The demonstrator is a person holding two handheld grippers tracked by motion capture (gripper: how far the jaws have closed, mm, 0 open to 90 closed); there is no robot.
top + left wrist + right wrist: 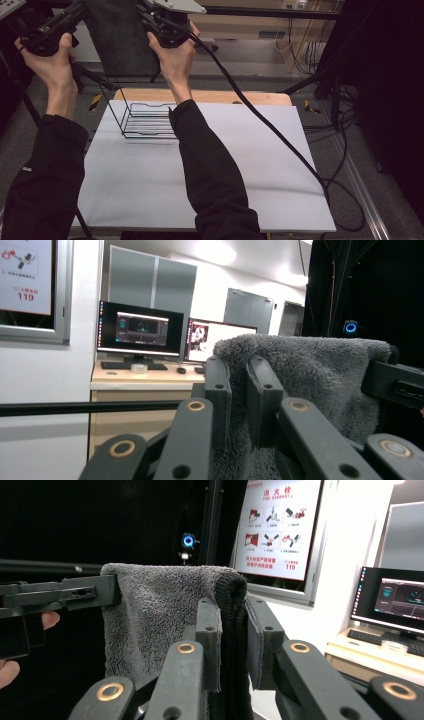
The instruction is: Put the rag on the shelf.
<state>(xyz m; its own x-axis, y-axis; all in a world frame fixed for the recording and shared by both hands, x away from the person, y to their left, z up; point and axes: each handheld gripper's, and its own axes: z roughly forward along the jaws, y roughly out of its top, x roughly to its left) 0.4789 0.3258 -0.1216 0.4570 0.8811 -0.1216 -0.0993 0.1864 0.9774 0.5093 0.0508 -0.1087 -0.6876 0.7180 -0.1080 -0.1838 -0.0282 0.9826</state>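
Note:
A dark grey fluffy towel [120, 40] hangs spread between both grippers, held high above the far side of the table. My left gripper [80, 10] is shut on the towel's upper left corner; in the left gripper view its jaws [239, 390] pinch the towel [310, 375]. My right gripper [146, 15] is shut on the other upper corner, and its jaws [232, 635] clamp the towel's folded edge [150, 625]. A black wire rack [147, 120] stands on the white table sheet [225, 170] below the towel, partly hidden by the right sleeve.
The right gripper's black cable [270, 130] trails across the table to the floor. A wooden board edge [250, 96] shows behind the sheet. Black stand legs [320, 80] and cables lie on the floor to the right. Monitors on a desk [140, 335] are far off.

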